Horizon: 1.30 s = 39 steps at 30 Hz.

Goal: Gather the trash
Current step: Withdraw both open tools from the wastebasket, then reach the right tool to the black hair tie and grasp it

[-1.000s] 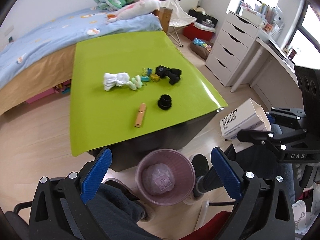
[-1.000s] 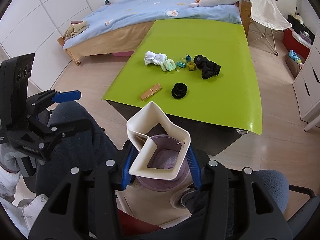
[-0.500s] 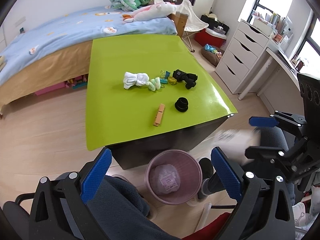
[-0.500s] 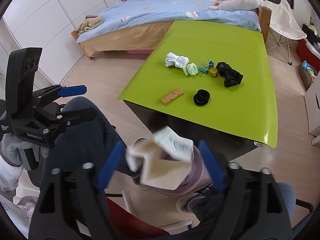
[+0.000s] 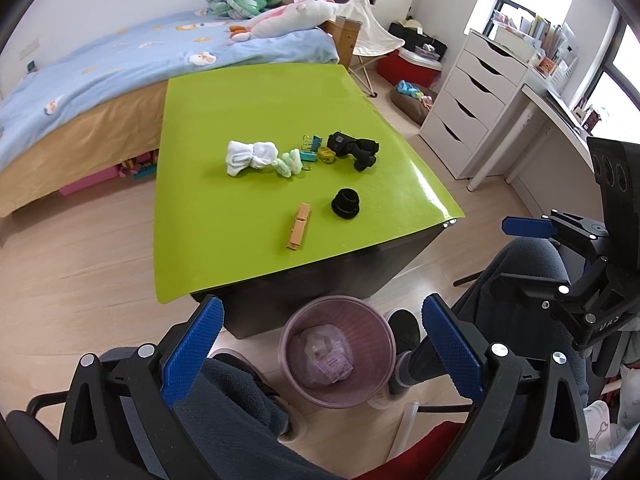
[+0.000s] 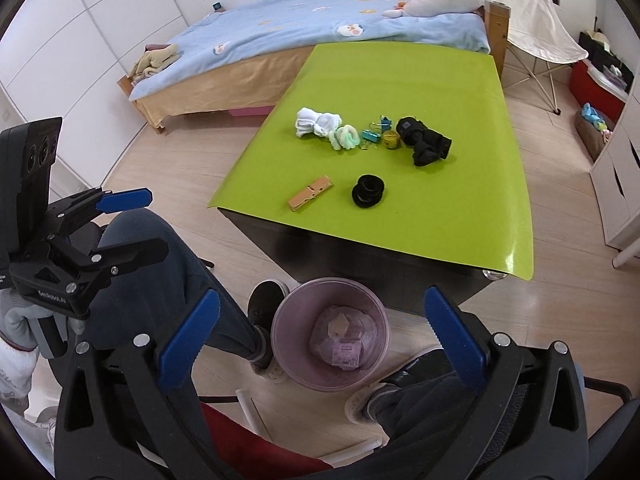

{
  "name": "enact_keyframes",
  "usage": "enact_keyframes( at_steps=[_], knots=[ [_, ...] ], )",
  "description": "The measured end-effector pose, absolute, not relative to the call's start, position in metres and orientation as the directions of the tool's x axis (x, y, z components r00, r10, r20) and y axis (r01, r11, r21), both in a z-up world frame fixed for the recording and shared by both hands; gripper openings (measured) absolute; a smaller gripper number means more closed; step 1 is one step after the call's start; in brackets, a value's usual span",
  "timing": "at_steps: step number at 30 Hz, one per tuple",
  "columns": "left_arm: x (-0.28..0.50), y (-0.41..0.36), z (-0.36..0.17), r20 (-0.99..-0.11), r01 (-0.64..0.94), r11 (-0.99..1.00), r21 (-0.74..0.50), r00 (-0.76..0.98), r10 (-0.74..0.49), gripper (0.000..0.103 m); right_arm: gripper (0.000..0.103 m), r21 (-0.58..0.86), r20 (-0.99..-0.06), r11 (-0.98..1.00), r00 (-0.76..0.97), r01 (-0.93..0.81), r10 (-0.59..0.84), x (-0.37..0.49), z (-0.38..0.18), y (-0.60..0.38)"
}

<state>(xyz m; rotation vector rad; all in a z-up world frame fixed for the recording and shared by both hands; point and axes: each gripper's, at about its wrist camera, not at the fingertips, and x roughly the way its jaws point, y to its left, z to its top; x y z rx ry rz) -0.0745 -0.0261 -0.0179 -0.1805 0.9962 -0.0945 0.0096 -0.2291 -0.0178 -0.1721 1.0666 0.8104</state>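
Observation:
A pink wastebasket (image 5: 372,380) (image 6: 280,344) stands on the floor below the near edge of the green table (image 5: 208,240) (image 6: 460,220). Inside it lie a crumpled bag and a piece of beige cardboard (image 6: 340,324). My left gripper (image 5: 320,356) is open and empty above the basket; it also shows in the right wrist view (image 6: 132,220). My right gripper (image 6: 324,344) is open and empty above the basket; it also shows in the left wrist view (image 5: 528,252). On the table lie a wooden clothespin (image 5: 298,226), a black cap (image 5: 345,204), white socks (image 5: 250,157), black socks (image 5: 354,148) and binder clips (image 5: 312,150).
The person's legs and shoes (image 5: 404,330) flank the basket. A bed (image 5: 100,80) stands beyond the table on the left. A white drawer unit (image 5: 476,100) and a desk (image 5: 560,120) stand on the right. A folding chair (image 6: 536,36) stands behind the table.
My right gripper opened and let go of the white sock box, which dropped toward the basket. Both grippers lifted and pulled back a little.

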Motion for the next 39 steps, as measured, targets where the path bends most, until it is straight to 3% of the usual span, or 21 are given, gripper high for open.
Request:
enact_keyframes(
  at_steps=[20,39],
  knots=[
    [-0.056,-0.022,-0.013,-0.811,-0.001,0.981,-0.194,0.563,-0.160,0.096,0.100,0.195,-0.857,0.724,0.244,-0.662,0.454,0.076,-0.024,-0.190],
    [-0.042,-0.016,-0.016,-0.819,-0.010,0.981,-0.196,0.552,-0.158,0.096,0.100,0.122,-0.982,0.745,0.028,-0.656,0.185,0.162,-0.126,-0.103]
  ],
)
